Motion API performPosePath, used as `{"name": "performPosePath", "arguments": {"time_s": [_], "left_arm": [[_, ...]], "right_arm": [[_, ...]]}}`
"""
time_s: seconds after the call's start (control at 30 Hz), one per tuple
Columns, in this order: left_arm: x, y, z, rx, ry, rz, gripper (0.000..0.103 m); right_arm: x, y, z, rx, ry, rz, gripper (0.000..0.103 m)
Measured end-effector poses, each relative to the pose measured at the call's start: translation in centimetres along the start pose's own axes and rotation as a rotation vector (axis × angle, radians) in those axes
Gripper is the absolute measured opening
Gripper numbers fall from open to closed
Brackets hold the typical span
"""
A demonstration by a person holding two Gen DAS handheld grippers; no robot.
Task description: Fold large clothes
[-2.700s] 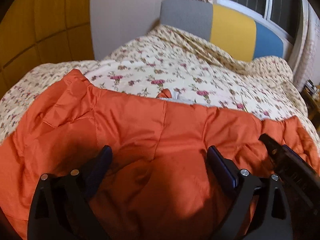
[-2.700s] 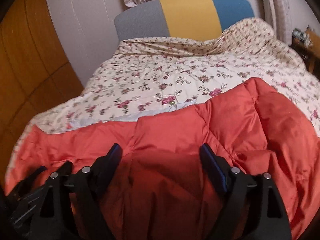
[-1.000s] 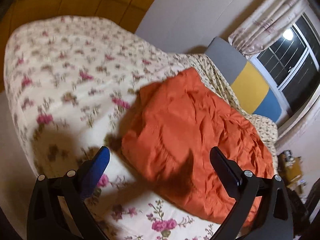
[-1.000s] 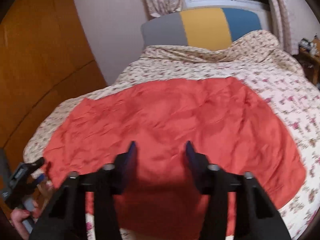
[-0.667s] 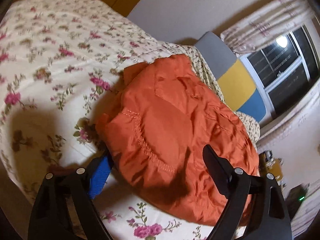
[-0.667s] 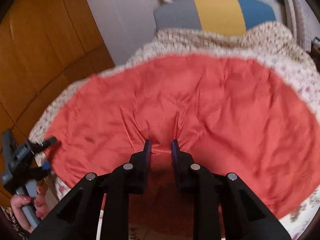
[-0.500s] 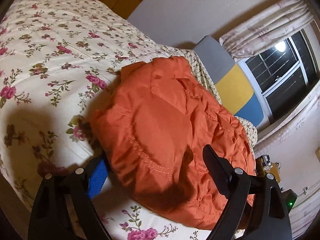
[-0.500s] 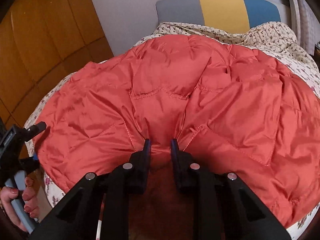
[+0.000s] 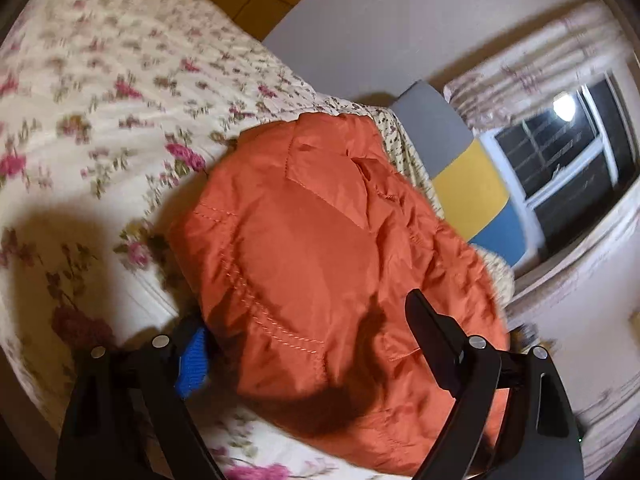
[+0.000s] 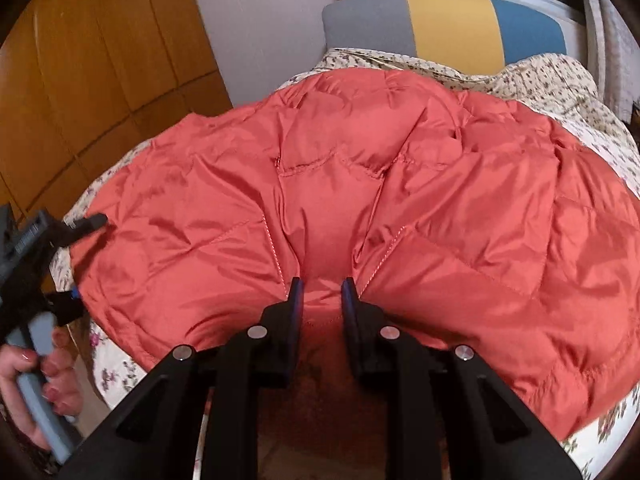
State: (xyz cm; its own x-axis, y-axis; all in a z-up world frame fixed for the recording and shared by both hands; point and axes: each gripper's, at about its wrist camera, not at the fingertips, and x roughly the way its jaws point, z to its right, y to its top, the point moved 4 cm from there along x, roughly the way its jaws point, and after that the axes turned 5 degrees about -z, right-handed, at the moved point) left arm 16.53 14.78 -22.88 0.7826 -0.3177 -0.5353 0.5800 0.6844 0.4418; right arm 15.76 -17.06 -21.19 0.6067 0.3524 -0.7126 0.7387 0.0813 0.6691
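An orange quilted jacket (image 10: pixel 400 208) lies spread on the flowered bedspread (image 9: pixel 100 128). My right gripper (image 10: pixel 322 296) is shut on a pinch of the jacket's near edge, with fabric bunched between its jaws. My left gripper (image 9: pixel 304 328) is open around the jacket's left end (image 9: pixel 304 248); its blue-padded left finger (image 9: pixel 194 356) lies under the fabric edge and the right finger (image 9: pixel 436 328) sits above the cloth. The left gripper also shows in the right wrist view (image 10: pixel 60 264), at the jacket's left edge, held by a hand.
A headboard (image 10: pixel 448 28) in grey, yellow and blue stands at the far end of the bed. Wooden wall panels (image 10: pixel 88 60) rise on the left. A window with curtains (image 9: pixel 568 160) is at the right. The bed's near edge drops off below the grippers.
The right gripper closed on the jacket's near edge and stays shut on it. The left gripper moved in at the jacket's left end, its left finger now under the fabric.
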Motion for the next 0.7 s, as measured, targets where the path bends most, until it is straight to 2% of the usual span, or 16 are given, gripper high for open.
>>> {"name": "performPosePath", "arguments": {"time_s": [0.13, 0.2, 0.23, 0.33, 0.5, 0.7], "left_arm": [[0.1, 0.4, -0.4, -0.097, 0.005, -0.002, 0.056], [0.0, 0.4, -0.6, -0.116, 0.013, -0.004, 0.048], [-0.3, 0.4, -0.4, -0.115, 0.015, 0.002, 0.040], [-1.3, 0.6, 1.2, -0.062, 0.021, 0.042, 0.030], [-3.2, 0.8, 5.3, 0.087, 0.035, 0.126, 0.025], [-5.4, -0.2, 10.8, 0.304, 0.024, 0.208, 0.025]], "right_arm": [[0.1, -0.2, 0.3, 0.015, 0.017, 0.010, 0.019], [0.0, -0.4, 0.2, 0.007, 0.014, 0.015, 0.019], [0.0, -0.5, 0.2, 0.005, 0.014, 0.018, 0.019], [0.0, -0.6, 0.3, 0.009, 0.019, 0.025, 0.019], [-0.3, -0.9, 0.7, 0.013, 0.025, 0.031, 0.019], [-0.3, -0.8, 1.2, 0.033, 0.044, 0.031, 0.019]]}}
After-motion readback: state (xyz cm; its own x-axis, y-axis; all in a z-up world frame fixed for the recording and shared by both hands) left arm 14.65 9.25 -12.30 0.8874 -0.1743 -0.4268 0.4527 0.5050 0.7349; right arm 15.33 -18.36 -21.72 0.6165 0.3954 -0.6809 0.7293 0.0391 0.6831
